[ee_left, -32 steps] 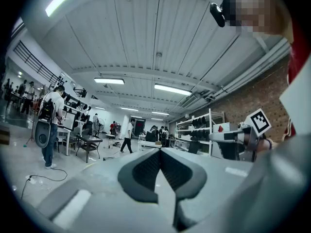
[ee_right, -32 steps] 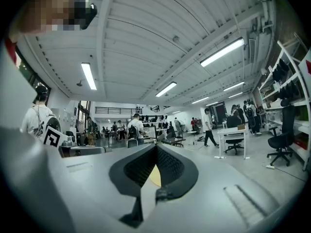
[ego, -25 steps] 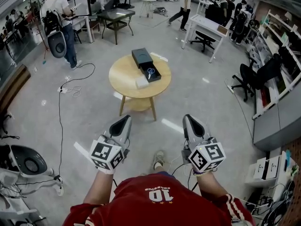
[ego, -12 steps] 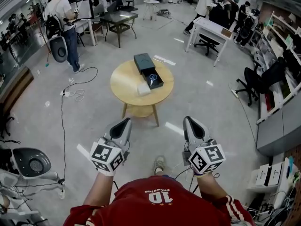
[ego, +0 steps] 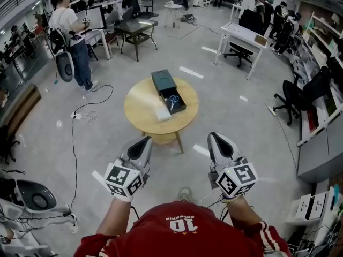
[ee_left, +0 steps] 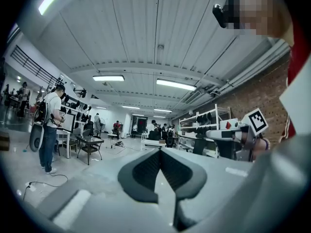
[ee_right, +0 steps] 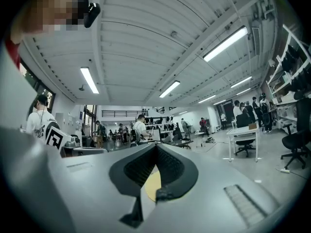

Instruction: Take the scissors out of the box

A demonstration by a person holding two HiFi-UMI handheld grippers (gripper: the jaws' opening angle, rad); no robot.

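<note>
Box (ego: 179, 106) nearer than before

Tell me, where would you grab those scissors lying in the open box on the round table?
Probably from straight above: the scissors lie flat inside the open box on the table, and the box's walls would block a sideways approach. I'd pinch across the blue handle end, the bulkiest part, though they look too small here for finer detail.

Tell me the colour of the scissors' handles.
Blue. The head view shows the scissors best, lying in the open dark box.
</note>
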